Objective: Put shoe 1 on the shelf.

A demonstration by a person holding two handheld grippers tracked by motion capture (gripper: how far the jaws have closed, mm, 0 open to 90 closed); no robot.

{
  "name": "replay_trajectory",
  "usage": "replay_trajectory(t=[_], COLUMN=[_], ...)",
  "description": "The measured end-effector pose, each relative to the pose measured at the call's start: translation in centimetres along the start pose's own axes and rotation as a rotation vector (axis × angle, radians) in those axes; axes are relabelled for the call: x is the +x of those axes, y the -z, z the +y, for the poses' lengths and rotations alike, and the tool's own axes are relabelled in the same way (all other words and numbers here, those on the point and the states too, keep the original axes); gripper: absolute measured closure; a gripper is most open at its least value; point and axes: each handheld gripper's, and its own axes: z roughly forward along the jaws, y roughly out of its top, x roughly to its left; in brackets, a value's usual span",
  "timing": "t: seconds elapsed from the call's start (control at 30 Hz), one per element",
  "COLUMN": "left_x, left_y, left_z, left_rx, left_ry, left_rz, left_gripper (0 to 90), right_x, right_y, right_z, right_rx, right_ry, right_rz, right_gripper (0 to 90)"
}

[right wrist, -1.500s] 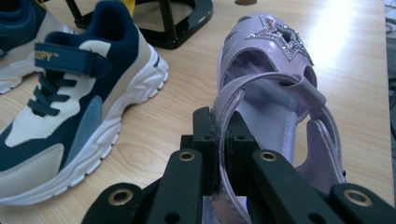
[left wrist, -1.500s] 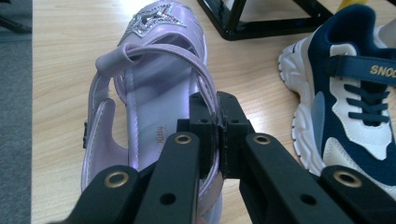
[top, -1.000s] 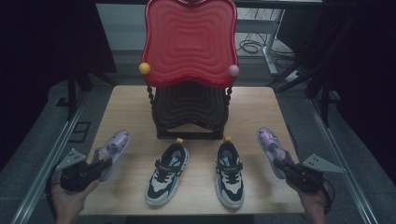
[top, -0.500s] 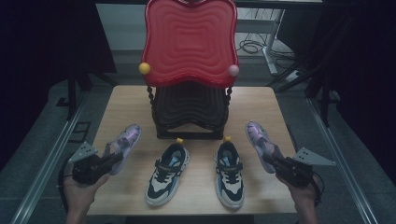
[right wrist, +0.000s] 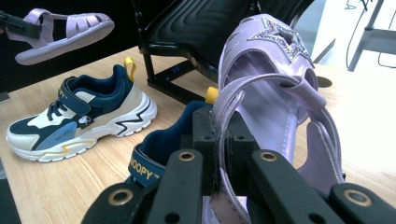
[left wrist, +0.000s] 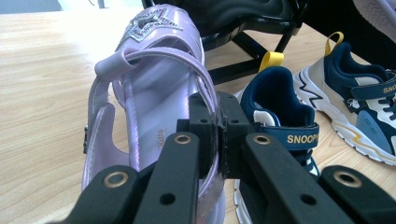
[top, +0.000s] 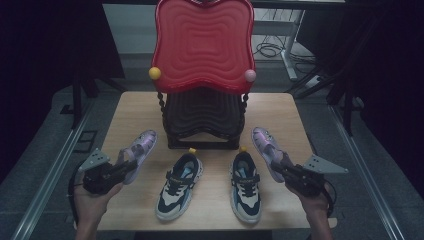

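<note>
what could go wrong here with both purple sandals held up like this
Each gripper pinches only a thin side strap: the left gripper on the left sandal, the right gripper on the right sandal, so either could twist or slip out. Both hang close above the sneakers and near the black rack, so a swing might knock them.

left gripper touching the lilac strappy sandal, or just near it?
Touching. In the left gripper view, the left gripper has its black jaws shut on the side strap of the lilac sandal, with no gap.
</note>
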Motion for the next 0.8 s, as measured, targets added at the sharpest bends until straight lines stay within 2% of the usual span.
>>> replay_trajectory(t=[0.8], left_x=[-1.7], left_y=[-1.8], left_z=[1.6], left_rx=[-0.024], left_ry=[-0.054], left_rz=[-0.043], left_gripper=[86.3], right_x=[1.6], right_y=[-2.2], right_z=[1.3], right_rx=[0.0], right_ry=[0.043], right_rz=[0.057], right_gripper=[86.4])
